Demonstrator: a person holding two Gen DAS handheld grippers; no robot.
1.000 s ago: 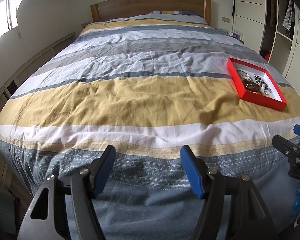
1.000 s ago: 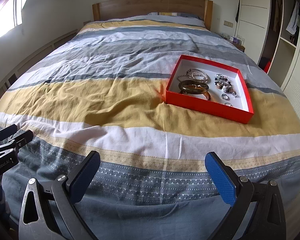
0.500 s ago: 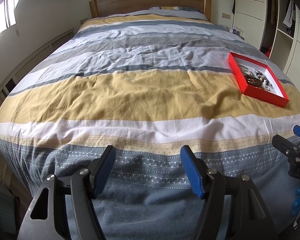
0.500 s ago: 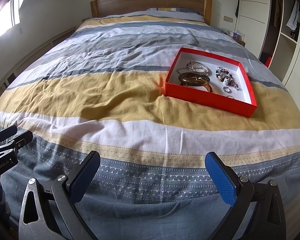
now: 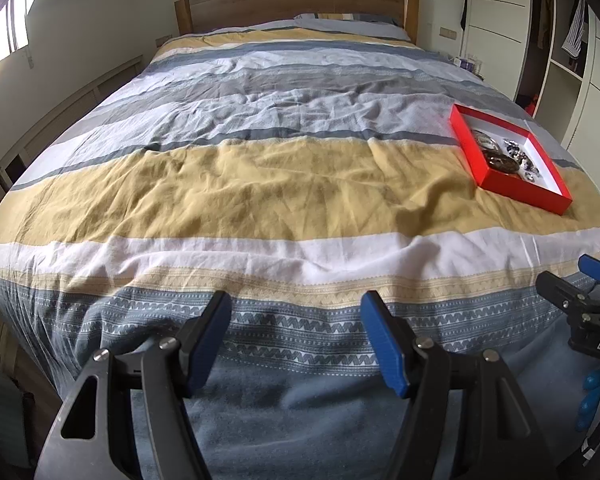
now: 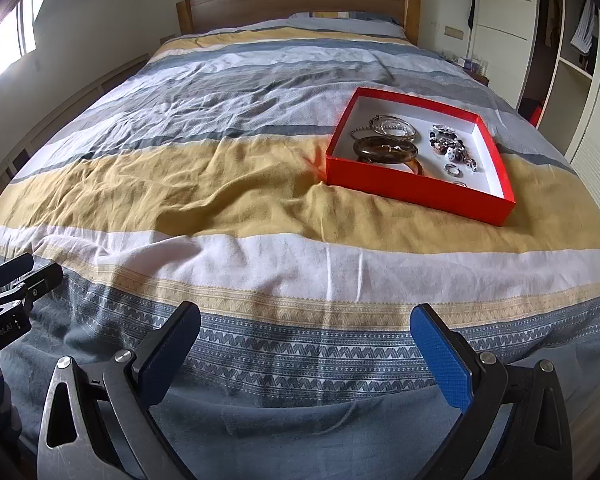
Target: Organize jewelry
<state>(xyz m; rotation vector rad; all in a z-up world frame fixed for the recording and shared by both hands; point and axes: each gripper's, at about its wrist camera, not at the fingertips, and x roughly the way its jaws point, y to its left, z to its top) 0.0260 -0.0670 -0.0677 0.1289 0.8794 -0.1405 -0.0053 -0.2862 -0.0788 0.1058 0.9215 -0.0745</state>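
A shallow red box (image 6: 412,190) with a white inside lies on the bed's right half, also seen at the right as the red box (image 5: 520,190). In it lie a brown bangle (image 6: 386,149), silver bangles (image 6: 392,127), a beaded bracelet (image 6: 452,146) and small rings (image 6: 452,168). My right gripper (image 6: 306,344) is wide open over the foot of the bed, well short of the box. My left gripper (image 5: 296,336) is open too, holding nothing, far left of the box.
A striped yellow, grey and white duvet (image 5: 260,184) covers the bed with a wooden headboard (image 5: 296,0). Wardrobe shelves (image 6: 572,52) stand at the right, a window (image 5: 4,36) at the left. The other gripper (image 5: 580,304) shows at the left view's right edge.
Both views have shifted slightly: the red box sits a little lower and nearer in the frames than half a second ago. Both grippers stay open as before.
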